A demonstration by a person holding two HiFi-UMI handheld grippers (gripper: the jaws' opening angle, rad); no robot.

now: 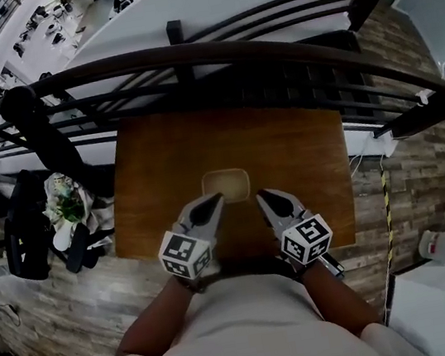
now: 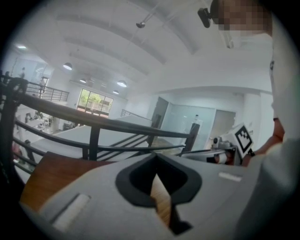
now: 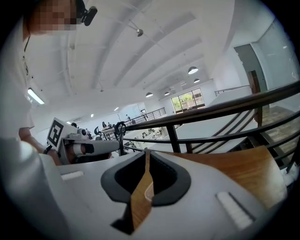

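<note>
**Grippers poised over a tray on a mezzanine table.** Two hand-held grippers are seen at the near edge of a wooden table (image 1: 161, 162). A small tray (image 1: 225, 184) is set just ahead of them, near the middle of the tabletop. The left gripper (image 1: 210, 203) is pointed at the tray's near left corner and the right gripper (image 1: 266, 197) at its near right corner. The tips are close to the rim, but no contact can be made out.

In the left gripper view, the left gripper (image 2: 157, 157) is shown with its jaws drawn together at the tips. Only a sliver of wood grain is visible through the slot behind them, and nothing is clamped. The right gripper (image 3: 146, 152) is shown the same way in its own view, closed on nothing.

On this evidence the work is judged to be at its very outset. Nothing is lifted, the tray lies square and unhandled, and all handling of it is left to be done.

The tray is pale beige, shallow and rectangular with rounded corners, matt in finish and apparently empty. The tabletop is a warm brown, smooth and lightly grained. The gripper shells are moulded in smooth light grey, tapered like beaks and lined with black padding. The scene is bounded by a curved railing (image 1: 186, 53) of dark bars, and a plank-patterned floor (image 1: 412, 185) is laid beneath.
</note>
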